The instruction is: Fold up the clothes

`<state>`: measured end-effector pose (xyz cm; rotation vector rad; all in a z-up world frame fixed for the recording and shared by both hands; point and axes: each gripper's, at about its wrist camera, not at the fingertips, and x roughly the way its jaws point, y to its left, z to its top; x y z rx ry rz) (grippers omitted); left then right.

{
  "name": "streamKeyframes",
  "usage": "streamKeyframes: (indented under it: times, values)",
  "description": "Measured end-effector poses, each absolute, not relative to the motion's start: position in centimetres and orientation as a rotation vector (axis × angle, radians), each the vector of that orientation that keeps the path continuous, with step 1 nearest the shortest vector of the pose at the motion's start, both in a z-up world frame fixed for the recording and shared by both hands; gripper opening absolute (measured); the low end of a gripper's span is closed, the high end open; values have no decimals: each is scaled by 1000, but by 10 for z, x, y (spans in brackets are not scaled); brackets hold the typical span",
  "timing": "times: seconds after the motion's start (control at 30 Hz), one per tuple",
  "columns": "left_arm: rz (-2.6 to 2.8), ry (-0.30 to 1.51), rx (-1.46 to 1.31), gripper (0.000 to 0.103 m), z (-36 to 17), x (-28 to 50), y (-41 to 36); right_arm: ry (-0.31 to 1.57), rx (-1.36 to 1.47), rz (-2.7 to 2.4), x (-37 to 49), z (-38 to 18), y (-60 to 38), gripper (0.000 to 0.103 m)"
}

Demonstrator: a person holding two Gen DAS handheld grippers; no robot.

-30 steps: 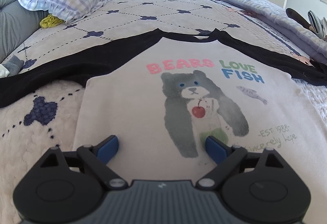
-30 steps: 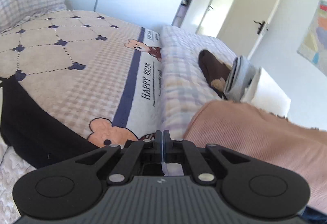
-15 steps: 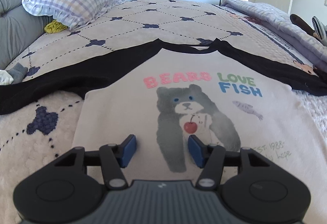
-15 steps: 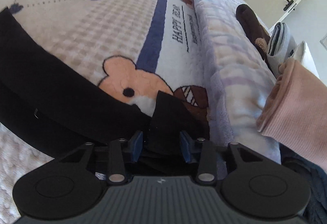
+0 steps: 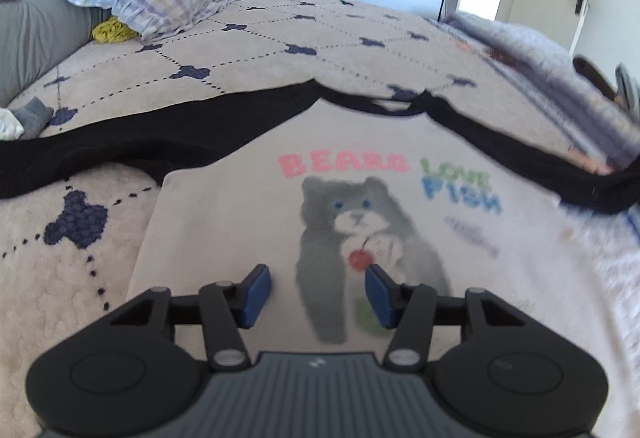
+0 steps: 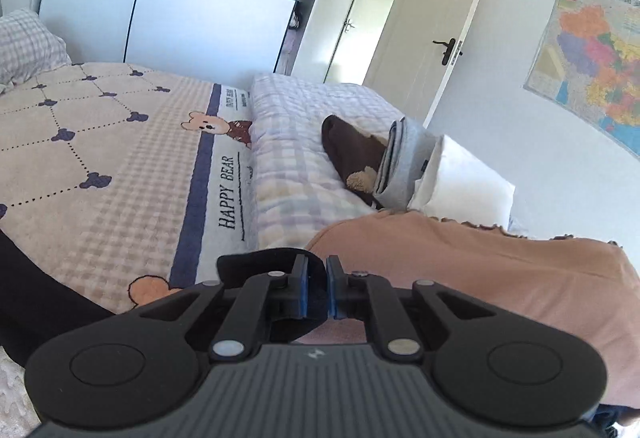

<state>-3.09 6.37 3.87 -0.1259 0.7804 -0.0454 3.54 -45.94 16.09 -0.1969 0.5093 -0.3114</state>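
Right gripper clamped on black sleeve, having just closed; left gripper half open above shirt, holding nothing.

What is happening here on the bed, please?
A person is folding a bear-print shirt with black sleeves, spread flat on the bed, using two hand-held claws. The right claw has just closed on the end of the black sleeve. The left claw hovers over the lower part of the shirt; its jaws have been closing but are still apart and grip nothing. Other folded clothes lie on the quilt nearby.
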Motion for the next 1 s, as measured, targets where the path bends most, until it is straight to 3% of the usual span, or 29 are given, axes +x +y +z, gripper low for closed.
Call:
streamKeyframes:
  times: [0.2, 0.33, 0.43, 0.57, 0.63, 0.83, 1.0]
  values:
    - [-134, 735, -256, 53, 80, -17, 37, 520, 251, -304, -2, 154, -505, 10]
    - [-181, 696, -488, 56, 109, 2, 12, 439, 641, -323, -32, 128, -542, 10]
    - [-192, 700, -581, 57, 108, 15, -16, 396, 780, -342, -48, 108, -555, 11]
    - [-209, 732, -421, 57, 73, 17, -56, 356, 817, -305, -63, 94, -554, 10]
    - [-167, 830, -349, 54, 52, 18, -64, 376, 771, -302, -65, 94, -549, 10]
    - [-219, 763, -399, 58, 66, 14, -48, 406, 659, -292, -59, 110, -535, 11]
    - [-197, 816, -493, 58, 55, 16, -29, 417, 682, -251, -64, 115, -531, 11]
